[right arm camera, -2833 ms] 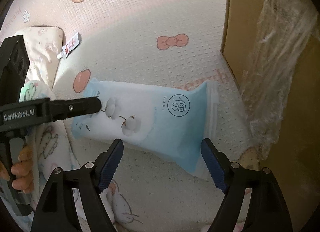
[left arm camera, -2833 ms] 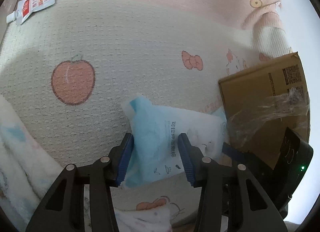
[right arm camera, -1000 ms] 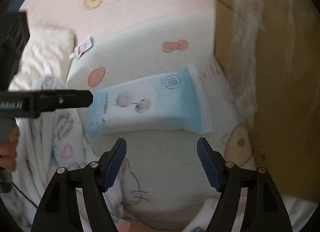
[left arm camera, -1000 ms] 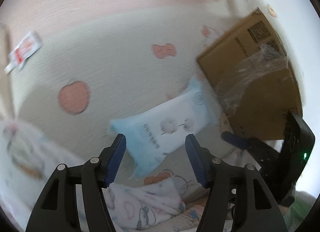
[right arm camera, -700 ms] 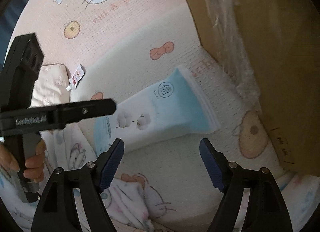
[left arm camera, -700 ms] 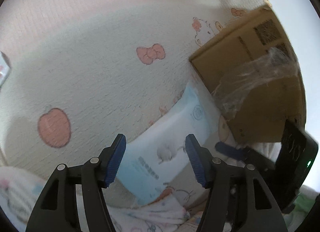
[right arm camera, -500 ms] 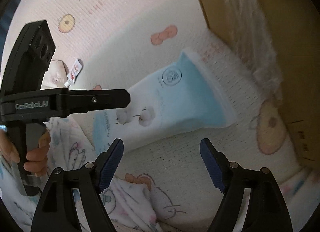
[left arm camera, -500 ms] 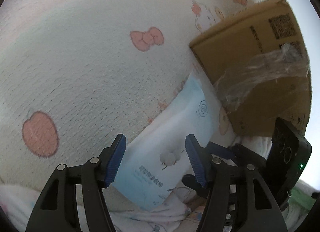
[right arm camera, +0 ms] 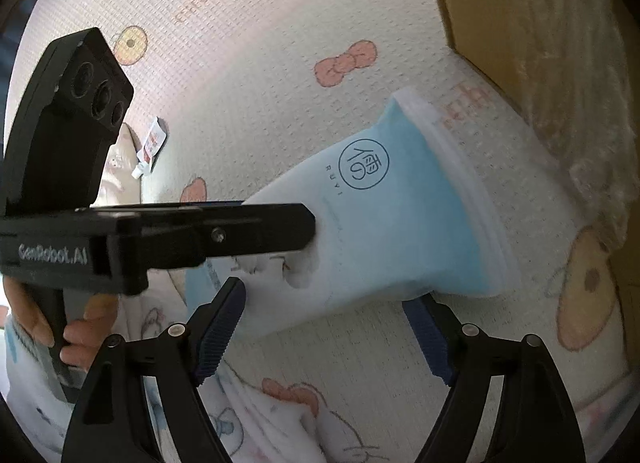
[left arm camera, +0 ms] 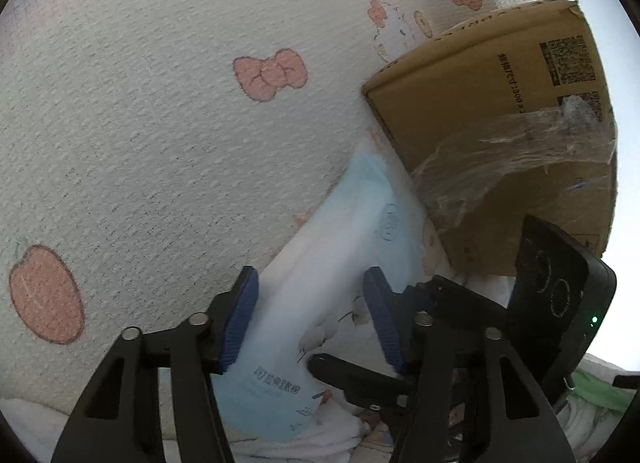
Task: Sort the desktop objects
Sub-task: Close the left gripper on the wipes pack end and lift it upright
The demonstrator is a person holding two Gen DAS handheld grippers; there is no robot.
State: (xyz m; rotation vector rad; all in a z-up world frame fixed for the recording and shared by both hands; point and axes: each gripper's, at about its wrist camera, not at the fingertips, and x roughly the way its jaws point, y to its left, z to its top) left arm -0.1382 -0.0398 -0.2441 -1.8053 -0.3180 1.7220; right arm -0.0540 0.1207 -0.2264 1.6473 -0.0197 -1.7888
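A light blue and white pack of wipes [left arm camera: 352, 231] lies on the patterned mat, its far end by the cardboard box [left arm camera: 500, 111]. My left gripper [left arm camera: 312, 315] straddles the pack's near half. Its jaws are closing, and both blue pads touch the pack's sides. In the right wrist view the same pack [right arm camera: 400, 223] shows a dent beside the left gripper's finger [right arm camera: 260, 227]. My right gripper [right arm camera: 324, 327] sits just below the pack's near edge. Its jaws are opening wide and nothing is pressed between the pads.
The box [right arm camera: 500, 3] has loose clear film [left arm camera: 500, 159] hanging off it, close to the pack's far end. A small red and white sachet [right arm camera: 152, 143] lies far left on the mat. A printed blanket [right arm camera: 280, 415] bunches along the near edge. A hand [right arm camera: 80, 327] holds the left gripper's handle.
The left gripper came down over the pack and its jaws narrowed onto the pack's sides. The right gripper moved closer to the pack's near edge and its jaws widened.
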